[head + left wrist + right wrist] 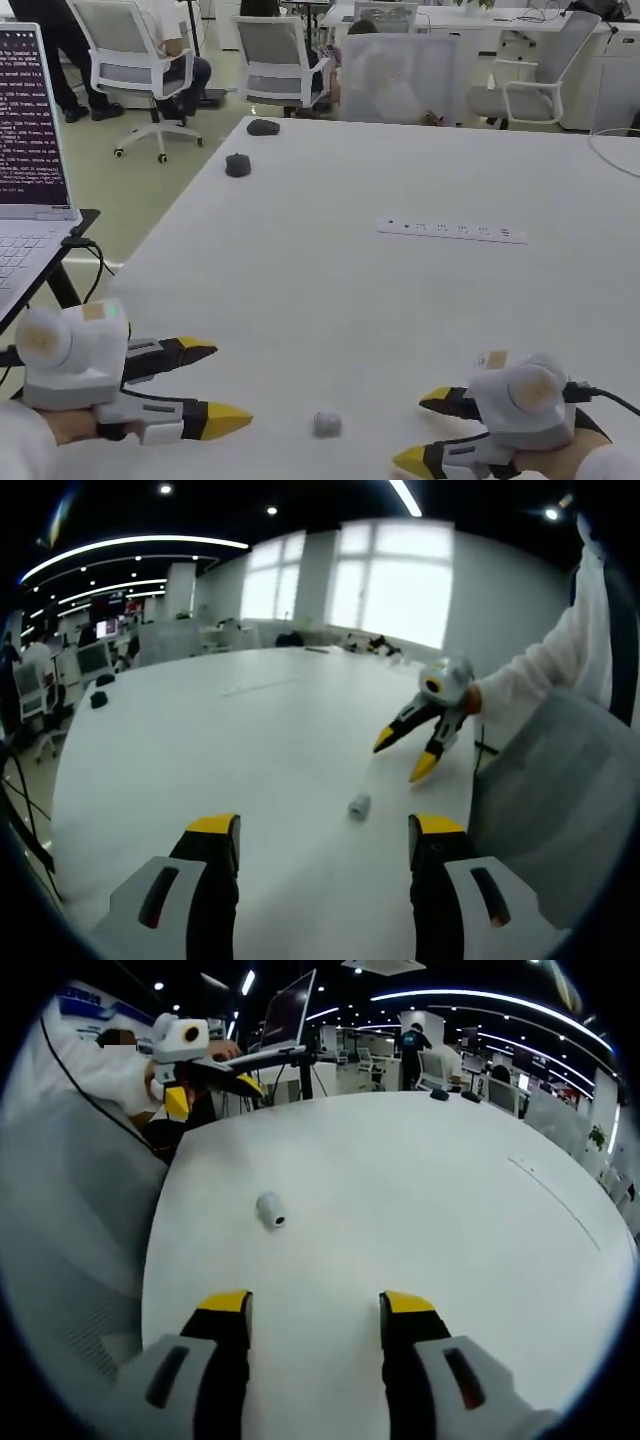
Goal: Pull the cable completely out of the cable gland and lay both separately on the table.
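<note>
Your left gripper (222, 383) and right gripper (418, 428), jaws apart and empty, flank the cable gland (327, 424).
The gland lies on the white table (400, 310) close to its near edge, touching neither gripper; bare surface runs ahead to the socket strip (450, 230).

L tongs (222, 383), R tongs (416, 430): wht, yel tips

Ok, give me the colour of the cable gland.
Light grey with a dark opening; the cable gland shows best in the right gripper view.
</note>
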A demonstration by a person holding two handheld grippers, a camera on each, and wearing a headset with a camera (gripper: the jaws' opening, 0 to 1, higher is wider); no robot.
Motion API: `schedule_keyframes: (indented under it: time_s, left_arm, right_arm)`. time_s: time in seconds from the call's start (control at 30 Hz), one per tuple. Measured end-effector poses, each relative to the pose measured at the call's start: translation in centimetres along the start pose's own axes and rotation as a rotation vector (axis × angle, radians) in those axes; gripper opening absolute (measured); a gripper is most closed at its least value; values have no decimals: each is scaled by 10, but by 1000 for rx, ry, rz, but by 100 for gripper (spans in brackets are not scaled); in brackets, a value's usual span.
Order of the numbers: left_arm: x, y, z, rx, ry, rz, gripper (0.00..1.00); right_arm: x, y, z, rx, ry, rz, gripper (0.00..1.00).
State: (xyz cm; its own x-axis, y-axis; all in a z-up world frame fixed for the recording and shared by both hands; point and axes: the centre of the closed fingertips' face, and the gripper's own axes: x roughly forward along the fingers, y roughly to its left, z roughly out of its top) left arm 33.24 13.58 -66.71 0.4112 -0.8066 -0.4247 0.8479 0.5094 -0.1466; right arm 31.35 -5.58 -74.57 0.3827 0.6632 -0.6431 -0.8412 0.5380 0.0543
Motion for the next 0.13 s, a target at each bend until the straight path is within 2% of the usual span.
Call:
schedule_keyframes:
  time_s: [0.13]
  left_arm:
    - [1, 0, -3, 0, 7, -4, 69]
  right_arm:
    - [-11, -6, 5, 16, -32, -19, 55]
